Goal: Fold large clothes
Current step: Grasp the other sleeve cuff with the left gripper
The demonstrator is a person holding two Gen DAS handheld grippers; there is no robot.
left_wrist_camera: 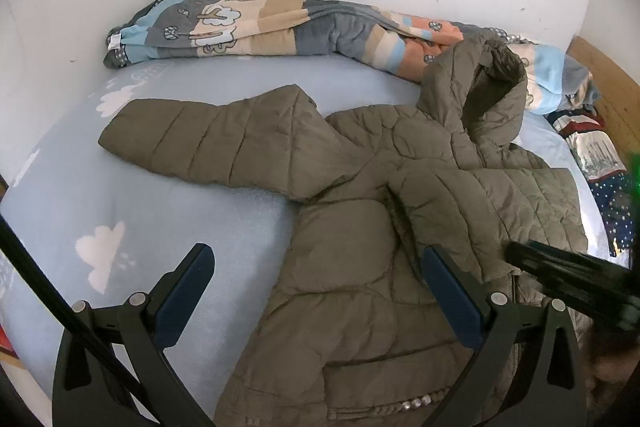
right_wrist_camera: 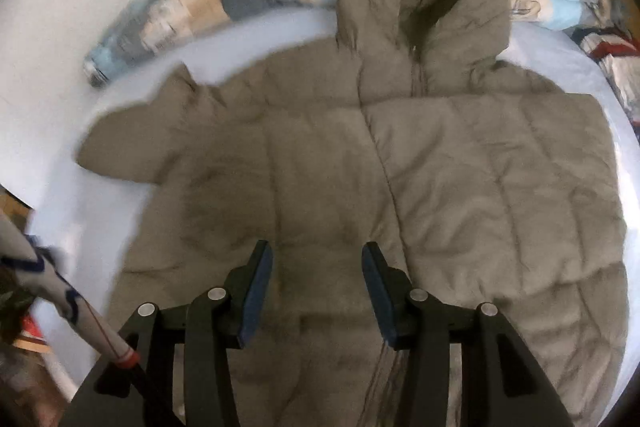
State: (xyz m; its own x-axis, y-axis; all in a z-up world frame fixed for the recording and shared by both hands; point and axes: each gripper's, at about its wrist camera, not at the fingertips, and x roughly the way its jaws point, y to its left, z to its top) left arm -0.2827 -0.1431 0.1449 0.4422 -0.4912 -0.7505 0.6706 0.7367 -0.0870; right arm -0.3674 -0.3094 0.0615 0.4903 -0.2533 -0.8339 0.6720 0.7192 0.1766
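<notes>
An olive-green hooded puffer jacket (left_wrist_camera: 360, 227) lies flat on the light blue bed sheet (left_wrist_camera: 120, 195). Its left sleeve (left_wrist_camera: 208, 143) stretches out to the left; the right sleeve (left_wrist_camera: 500, 203) is folded across the chest. The hood (left_wrist_camera: 480, 87) points toward the wall. My left gripper (left_wrist_camera: 316, 267) is open, above the jacket's lower left side, holding nothing. My right gripper (right_wrist_camera: 316, 267) is open, hovering above the jacket's (right_wrist_camera: 400, 167) middle, holding nothing. It also shows as a dark shape in the left wrist view (left_wrist_camera: 568, 275). The right wrist view is blurred.
A rolled, patterned quilt (left_wrist_camera: 280, 27) lies along the white wall at the far side of the bed. More bedding (left_wrist_camera: 600, 155) and a wooden headboard (left_wrist_camera: 608, 87) are at the right. A white wall bounds the bed's far side.
</notes>
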